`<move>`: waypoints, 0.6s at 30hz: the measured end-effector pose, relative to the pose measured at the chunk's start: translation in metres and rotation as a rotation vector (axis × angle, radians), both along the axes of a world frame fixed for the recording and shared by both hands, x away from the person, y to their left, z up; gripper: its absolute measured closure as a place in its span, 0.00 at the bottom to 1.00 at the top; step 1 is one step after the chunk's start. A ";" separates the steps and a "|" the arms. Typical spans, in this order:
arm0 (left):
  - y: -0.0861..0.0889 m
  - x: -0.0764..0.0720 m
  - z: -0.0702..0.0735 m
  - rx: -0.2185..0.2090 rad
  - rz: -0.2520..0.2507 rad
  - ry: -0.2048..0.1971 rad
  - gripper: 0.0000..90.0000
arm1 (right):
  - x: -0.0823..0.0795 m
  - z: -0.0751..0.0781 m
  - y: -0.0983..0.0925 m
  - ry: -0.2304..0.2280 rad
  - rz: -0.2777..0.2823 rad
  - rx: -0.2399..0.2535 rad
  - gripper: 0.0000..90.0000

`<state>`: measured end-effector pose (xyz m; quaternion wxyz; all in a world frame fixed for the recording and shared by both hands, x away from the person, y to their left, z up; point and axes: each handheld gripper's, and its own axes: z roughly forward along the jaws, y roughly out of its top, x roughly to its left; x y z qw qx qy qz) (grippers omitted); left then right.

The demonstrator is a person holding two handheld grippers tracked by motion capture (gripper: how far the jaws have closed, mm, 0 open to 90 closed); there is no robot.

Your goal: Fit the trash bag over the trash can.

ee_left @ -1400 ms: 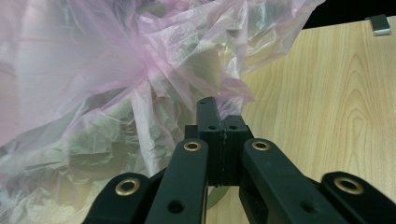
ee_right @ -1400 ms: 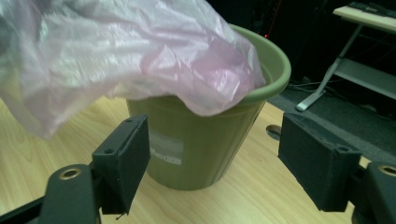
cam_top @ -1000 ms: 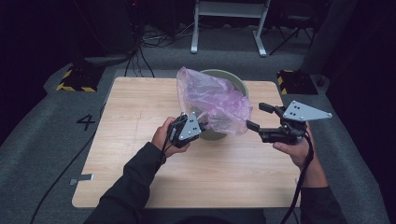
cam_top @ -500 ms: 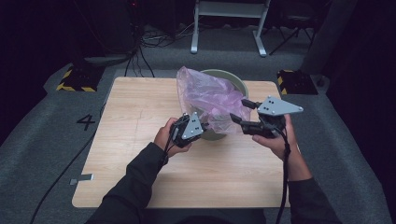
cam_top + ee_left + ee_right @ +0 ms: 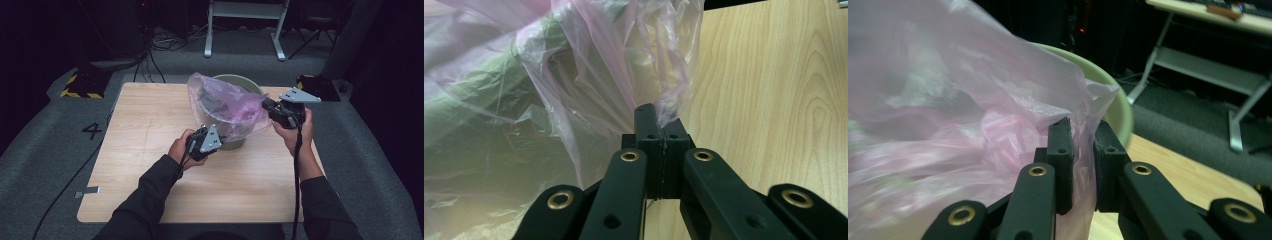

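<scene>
Left gripper clenched on pink bag at near side of green bin, right gripper closing around the bag's far edge: pinch fully before stretching over the rim.

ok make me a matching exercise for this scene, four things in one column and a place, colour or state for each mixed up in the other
Things
1. plastic bag
2. bucket
3. left gripper
4. right gripper

Descriptions
A. pale green, standing on the wooden table
B. jaws fully shut on a pinch of bag film at the near side of the bucket
C. thin see-through pink, draped in and over the bucket
D. jaws just closing, a small gap left, bag edge between them at the bucket's right rim

Pairs: 1-C, 2-A, 3-B, 4-D
</scene>
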<state>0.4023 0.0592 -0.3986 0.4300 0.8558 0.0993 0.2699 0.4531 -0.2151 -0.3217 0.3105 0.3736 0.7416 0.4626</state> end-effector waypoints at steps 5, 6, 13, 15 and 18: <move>-0.001 -0.002 -0.003 -0.002 -0.003 0.006 0.99 | 0.016 -0.010 -0.012 0.033 -0.064 0.023 0.92; 0.000 -0.002 -0.004 0.001 -0.005 0.004 0.99 | 0.019 -0.012 -0.014 0.044 -0.066 0.038 0.93; 0.002 -0.001 -0.015 0.027 0.008 0.029 1.00 | 0.037 -0.026 -0.022 0.090 -0.111 0.042 0.92; 0.000 -0.001 -0.018 0.030 0.010 0.033 1.00 | 0.041 -0.030 -0.025 0.098 -0.123 0.038 0.92; -0.002 -0.002 -0.020 0.029 0.017 0.027 0.97 | 0.047 -0.035 -0.027 0.110 -0.128 0.037 0.92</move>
